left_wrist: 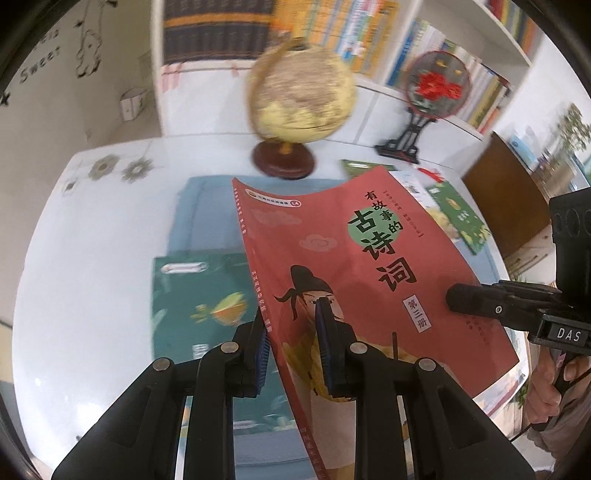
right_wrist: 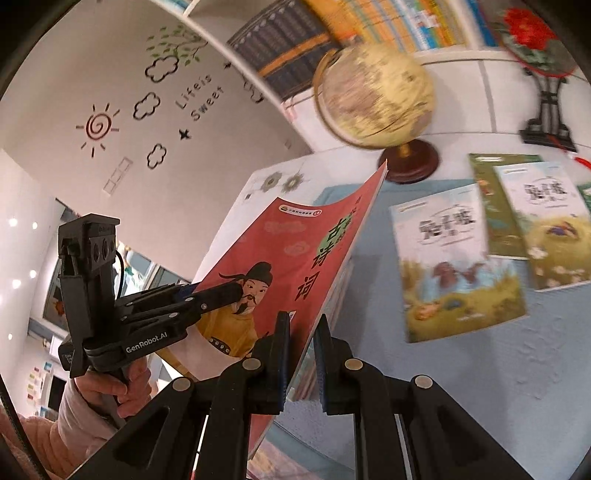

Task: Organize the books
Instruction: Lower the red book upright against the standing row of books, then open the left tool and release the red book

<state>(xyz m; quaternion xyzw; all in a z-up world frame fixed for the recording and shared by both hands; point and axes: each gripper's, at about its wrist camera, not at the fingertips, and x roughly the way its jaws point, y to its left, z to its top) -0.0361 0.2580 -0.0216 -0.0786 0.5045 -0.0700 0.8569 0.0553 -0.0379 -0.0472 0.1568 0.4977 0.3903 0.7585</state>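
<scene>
A red book [left_wrist: 369,266] with a robed figure on its cover is held tilted above the blue mat [left_wrist: 207,206]. My left gripper [left_wrist: 291,343] is shut on its spine edge. My right gripper [right_wrist: 304,354] is shut on its opposite edge and shows in the left wrist view [left_wrist: 480,302] at the right. The red book also shows in the right wrist view [right_wrist: 280,266], with the left gripper [right_wrist: 207,299] clamped on it. A green book [left_wrist: 192,295] lies flat on the mat under it. Several more books [right_wrist: 458,258] lie on the mat to the right.
A globe [left_wrist: 299,99] on a wooden base stands at the back of the white table [left_wrist: 74,258]. A round red-flowered fan on a black stand [left_wrist: 436,88] is beside it. Bookshelves [left_wrist: 351,33] full of books rise behind. A brown chair back [left_wrist: 506,192] stands at the right.
</scene>
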